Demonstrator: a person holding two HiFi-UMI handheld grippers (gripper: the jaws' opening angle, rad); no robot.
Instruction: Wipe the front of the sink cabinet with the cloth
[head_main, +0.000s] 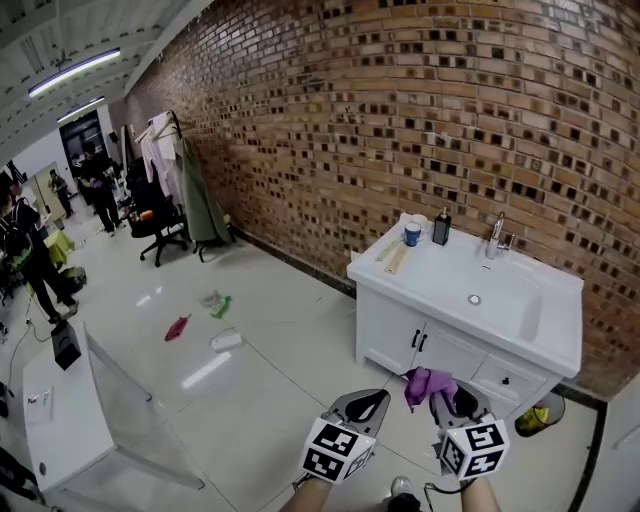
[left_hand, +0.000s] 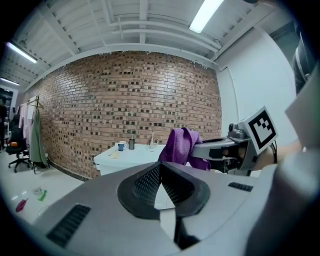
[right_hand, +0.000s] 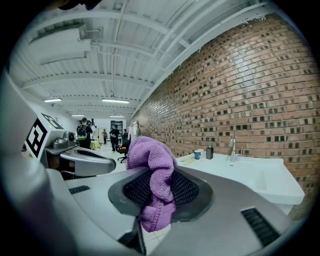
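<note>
The white sink cabinet (head_main: 440, 345) stands against the brick wall (head_main: 420, 110), two doors with dark handles to the left of a drawer. Its top holds the basin (head_main: 515, 305), which shows only a round drain (head_main: 474, 299) in its floor, with the tap (head_main: 495, 236) behind it. At the back left corner of the top sit a blue-and-white cup (head_main: 412, 234) and, just beside it, a dark pump bottle (head_main: 441, 228). What the cup holds cannot be seen from here.

The purple cloth (head_main: 428, 383) hangs bunched in the right gripper (head_main: 442, 398), held in the air in front of the cabinet doors and apart from them. The right gripper's jaws are closed onto the cloth, a fold rising above the dark ribbed pads and a tail drooping below. The left gripper (head_main: 368, 405) is just beside it at the same height, its jaws brought together at the tips with nothing between them.

Any label on the bottle is too small to read. The only clear printing is the black-and-white square pattern on each marker cube (head_main: 335, 450) (a code, not words).
</note>
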